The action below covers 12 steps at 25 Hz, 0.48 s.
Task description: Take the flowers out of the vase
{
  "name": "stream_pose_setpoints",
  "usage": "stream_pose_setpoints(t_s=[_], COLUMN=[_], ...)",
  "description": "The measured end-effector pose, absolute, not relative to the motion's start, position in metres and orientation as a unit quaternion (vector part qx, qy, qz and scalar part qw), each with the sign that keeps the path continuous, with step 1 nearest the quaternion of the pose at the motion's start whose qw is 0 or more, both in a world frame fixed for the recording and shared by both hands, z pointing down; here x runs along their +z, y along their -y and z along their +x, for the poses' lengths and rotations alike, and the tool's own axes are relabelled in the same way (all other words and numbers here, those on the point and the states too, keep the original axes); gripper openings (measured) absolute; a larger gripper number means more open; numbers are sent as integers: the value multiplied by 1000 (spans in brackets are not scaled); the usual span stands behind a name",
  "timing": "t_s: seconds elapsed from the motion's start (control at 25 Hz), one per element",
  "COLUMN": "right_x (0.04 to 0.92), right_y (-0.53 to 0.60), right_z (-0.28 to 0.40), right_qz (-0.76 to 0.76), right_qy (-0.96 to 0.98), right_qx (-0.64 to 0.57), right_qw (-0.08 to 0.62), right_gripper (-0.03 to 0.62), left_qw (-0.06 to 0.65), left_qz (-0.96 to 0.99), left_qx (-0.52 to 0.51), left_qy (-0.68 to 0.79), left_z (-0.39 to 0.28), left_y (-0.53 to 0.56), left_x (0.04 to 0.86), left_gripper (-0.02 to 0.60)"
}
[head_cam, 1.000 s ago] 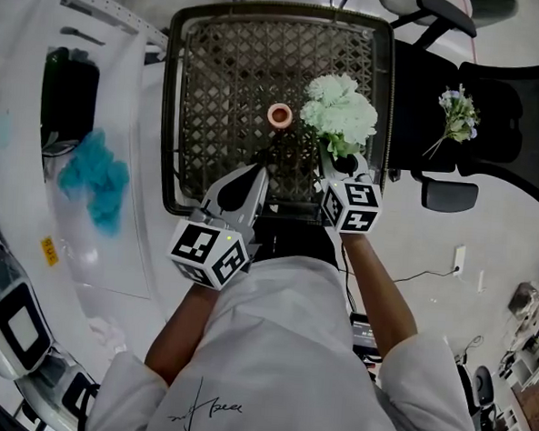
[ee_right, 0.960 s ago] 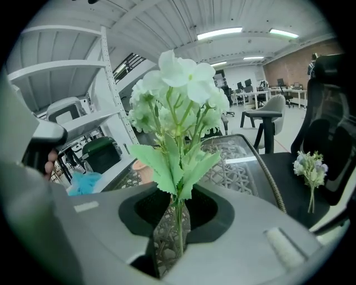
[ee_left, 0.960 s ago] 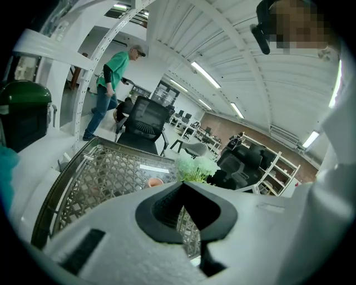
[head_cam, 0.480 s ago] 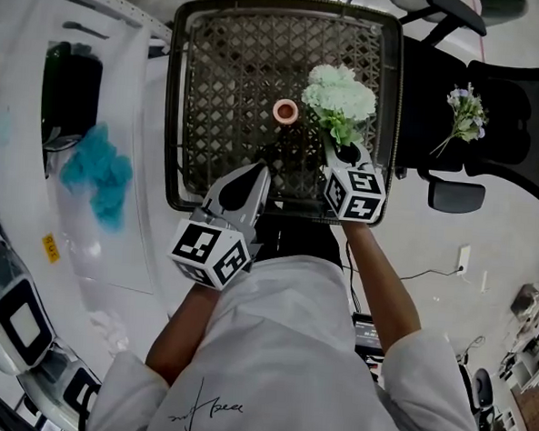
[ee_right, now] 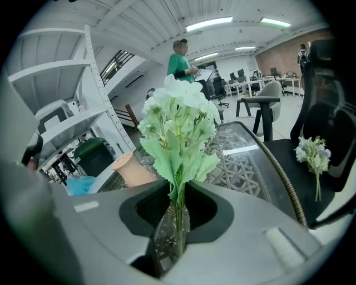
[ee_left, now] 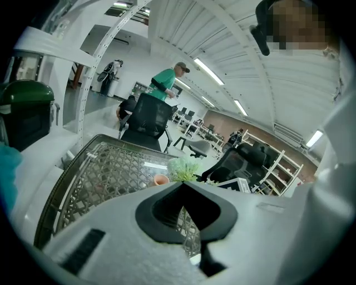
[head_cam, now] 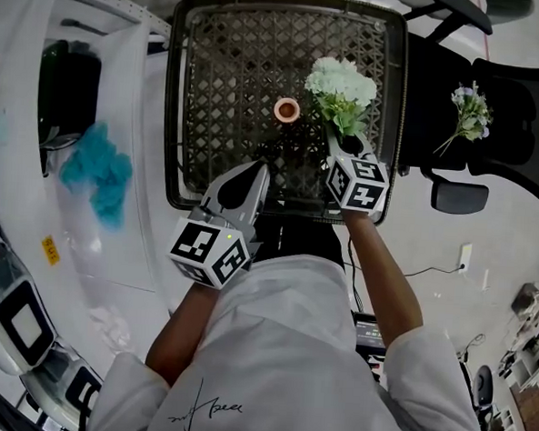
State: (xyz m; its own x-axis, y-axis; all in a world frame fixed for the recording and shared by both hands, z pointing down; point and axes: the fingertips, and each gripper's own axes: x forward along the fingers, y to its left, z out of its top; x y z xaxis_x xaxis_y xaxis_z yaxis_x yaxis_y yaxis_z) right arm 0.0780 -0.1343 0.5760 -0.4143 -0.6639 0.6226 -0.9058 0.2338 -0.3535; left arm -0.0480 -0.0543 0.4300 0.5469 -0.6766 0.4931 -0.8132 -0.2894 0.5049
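Pale green flowers (head_cam: 341, 85) are pinched by the stem in the right gripper (head_cam: 339, 143), out of the vase (head_cam: 287, 110) and just right of it above the wicker table (head_cam: 228, 66). Over the table's near edge, the left gripper (head_cam: 257, 173) has its jaws pressed together on nothing.

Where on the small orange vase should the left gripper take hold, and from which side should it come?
Probably across its outer wall just below the rim, coming from the near side. The vase stands upright with its mouth up, the left gripper sits on that side, and the flowers are close on its right.
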Motion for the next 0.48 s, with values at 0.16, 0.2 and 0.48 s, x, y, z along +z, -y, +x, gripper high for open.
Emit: stream_pose_setpoints(t_s=[0.16,0.2,0.48], right_x=[582,584,594], right_y=[139,140,147], right_z=[79,79,80], right_qz=[513,513,514], right_qy=[760,759,754], right_qx=[357,359,366], right_qw=[177,178,182], right_gripper=[80,80,80], left_qw=[372,372,373], left_qz=[794,794,791], left_qx=[91,91,91], left_qy=[471,472,476], left_z=[-51,-52,-58], left_y=[59,60,65], left_x=[431,432,436], left_gripper=[3,3,3])
